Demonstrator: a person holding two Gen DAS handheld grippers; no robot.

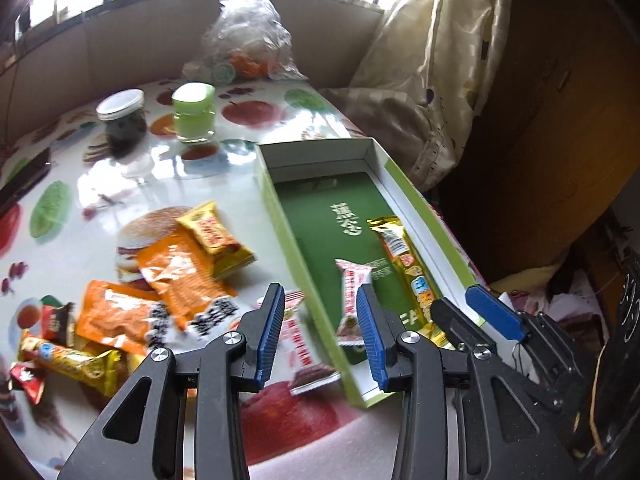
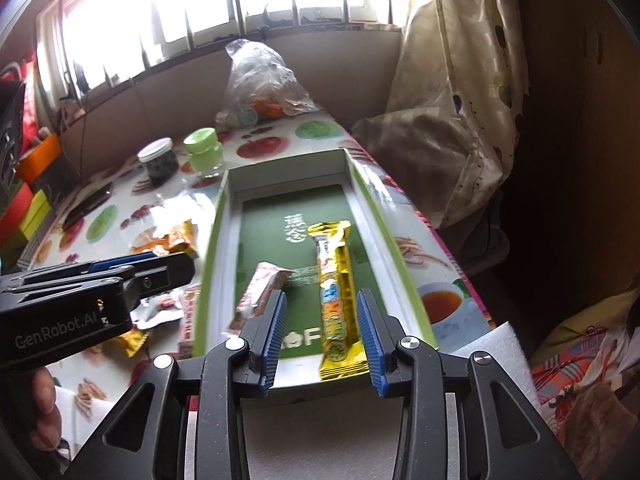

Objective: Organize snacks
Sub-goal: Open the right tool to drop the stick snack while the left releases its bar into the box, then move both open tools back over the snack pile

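Both your tongs hang released and empty. Your right gripper (image 2: 322,340) hovers over the near end of the green box (image 2: 216,216), with the gold bar (image 2: 335,300) lying free between its spread jaws, long axis running away from you; the pink-white bar (image 2: 260,290) rests just left of it. Your left gripper (image 1: 320,332) straddles the box's left wall. The loose snacks, orange packets (image 1: 176,276) among them, lie to its left, so I judge the left hand nearer for the next pick.
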